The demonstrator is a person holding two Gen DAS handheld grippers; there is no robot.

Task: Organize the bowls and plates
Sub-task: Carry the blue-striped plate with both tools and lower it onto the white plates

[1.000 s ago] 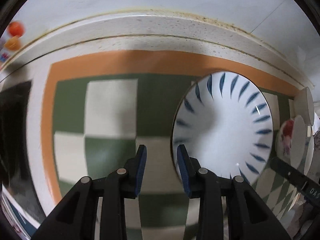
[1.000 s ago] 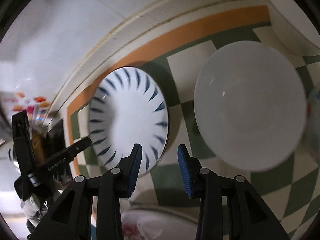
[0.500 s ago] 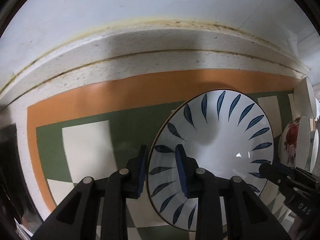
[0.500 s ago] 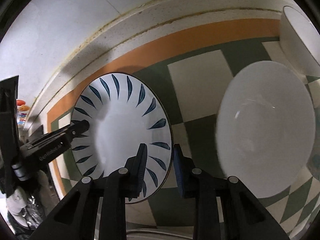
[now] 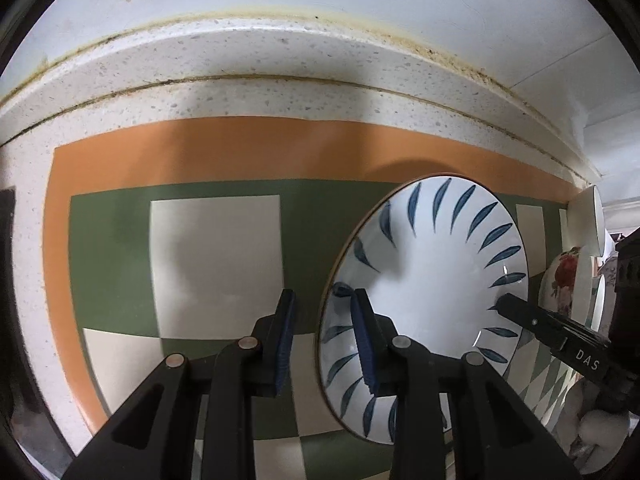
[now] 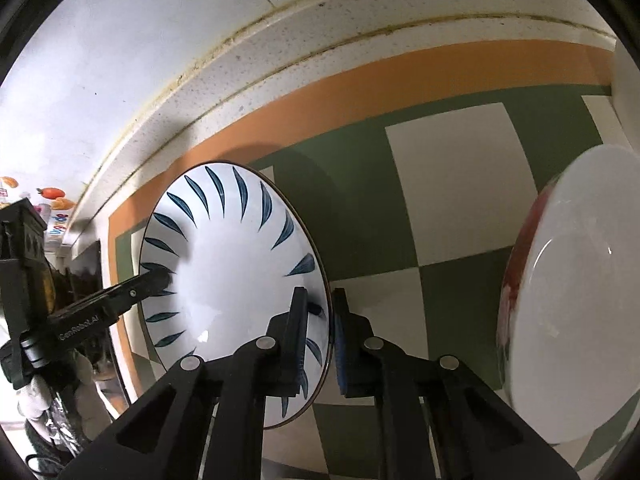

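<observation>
Fingers of the left gripper (image 5: 326, 340), clamped on the blue-leaf plate's (image 5: 432, 280) rim half a second ago, are now parted, one pad outside it. The right gripper (image 6: 320, 336) stays clamped on the opposite rim above the checked mat (image 6: 452, 168).

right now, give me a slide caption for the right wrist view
Right gripper clamps the rim of the blue-leaf plate above the checkered mat, white plate alongside.

Left black two-finger gripper with blue pads (image 5: 325, 338), jaws parted, its right finger (image 5: 366, 344) over the blue-leaf white plate's (image 5: 432, 280) rim, right black two-finger gripper (image 6: 320, 338), jaws closed on that plate's edge
</observation>
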